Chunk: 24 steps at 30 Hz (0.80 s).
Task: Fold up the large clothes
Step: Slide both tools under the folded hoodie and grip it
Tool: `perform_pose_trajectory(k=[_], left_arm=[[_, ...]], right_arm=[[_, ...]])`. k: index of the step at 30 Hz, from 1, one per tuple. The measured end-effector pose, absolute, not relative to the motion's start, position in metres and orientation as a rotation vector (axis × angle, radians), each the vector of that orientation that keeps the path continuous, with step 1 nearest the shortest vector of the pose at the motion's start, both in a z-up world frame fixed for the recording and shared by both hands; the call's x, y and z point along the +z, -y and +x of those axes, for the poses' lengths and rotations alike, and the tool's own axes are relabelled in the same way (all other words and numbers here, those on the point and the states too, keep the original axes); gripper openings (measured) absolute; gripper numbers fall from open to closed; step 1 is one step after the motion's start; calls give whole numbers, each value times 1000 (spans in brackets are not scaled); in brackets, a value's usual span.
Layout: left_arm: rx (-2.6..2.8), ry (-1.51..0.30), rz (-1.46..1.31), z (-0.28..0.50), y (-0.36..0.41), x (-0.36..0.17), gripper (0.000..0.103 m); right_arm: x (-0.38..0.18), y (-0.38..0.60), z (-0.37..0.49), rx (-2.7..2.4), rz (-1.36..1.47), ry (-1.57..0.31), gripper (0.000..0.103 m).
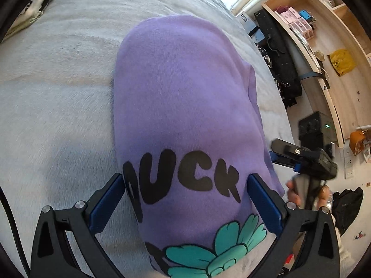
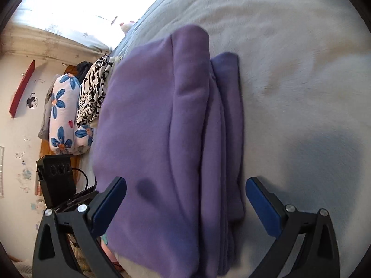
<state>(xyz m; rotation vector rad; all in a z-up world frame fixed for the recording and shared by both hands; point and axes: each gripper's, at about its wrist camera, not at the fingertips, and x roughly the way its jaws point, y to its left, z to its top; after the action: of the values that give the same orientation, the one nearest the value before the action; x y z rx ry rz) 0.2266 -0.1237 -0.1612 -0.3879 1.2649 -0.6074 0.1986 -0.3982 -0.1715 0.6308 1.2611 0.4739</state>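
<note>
Bed (image 1: 58, 97): pale grey cover, filling most of both views, carrying the garment.
Garment (image 1: 185, 97): purple sweatshirt lying on the bed near its right edge, already doubled into a long narrow bundle; black lettering and a teal print on top at the near end.
Stacked layers (image 2: 218, 139): several folded edges showing along the bundle's right side in the right wrist view, one purple piece poking out at the far end.
Other clothes (image 2: 76, 106): floral and black-and-white pieces left of the bundle, near the bed's edge.
Left gripper (image 1: 186, 202): spread wide, hovering over the printed end, pinching nothing.
Right gripper (image 2: 186, 205): spread wide over the bundle's end, holding nothing; seen from the left wrist view at the right, a hand on its handle.
Step in hand: lengthwise folds look done; judged between grasps.
Next move: probably pinching one short end with both grippers and carrying it over to halve the bundle.
Hard to tell: sleeves tucked out of sight; near end cut off by the frame; whether either gripper touches cloth, unclear.
</note>
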Motion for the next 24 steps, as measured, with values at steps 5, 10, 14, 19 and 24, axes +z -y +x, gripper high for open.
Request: perform_pose_trajectory(k=[5,10,14,19,24], left_arm=[[-634,-1251,-430,235,122,-170,103],[-674,-1244,-466,244,123,-181,103],[-704,-1245,-496,250,125,-190,103],[-714,-1239,-540,255,128,-195,103],[-710,-1256,-545,258,127,-197,103]], right_arm=[[-201,386,222,594,682,-1294,103],[-209,381,236,638,713,-1294,103],[-209,378,237,631,696,-1299,103],[-208,378,236,628,692,-1285,103],[-203,369,235,594,653,-1281,101]])
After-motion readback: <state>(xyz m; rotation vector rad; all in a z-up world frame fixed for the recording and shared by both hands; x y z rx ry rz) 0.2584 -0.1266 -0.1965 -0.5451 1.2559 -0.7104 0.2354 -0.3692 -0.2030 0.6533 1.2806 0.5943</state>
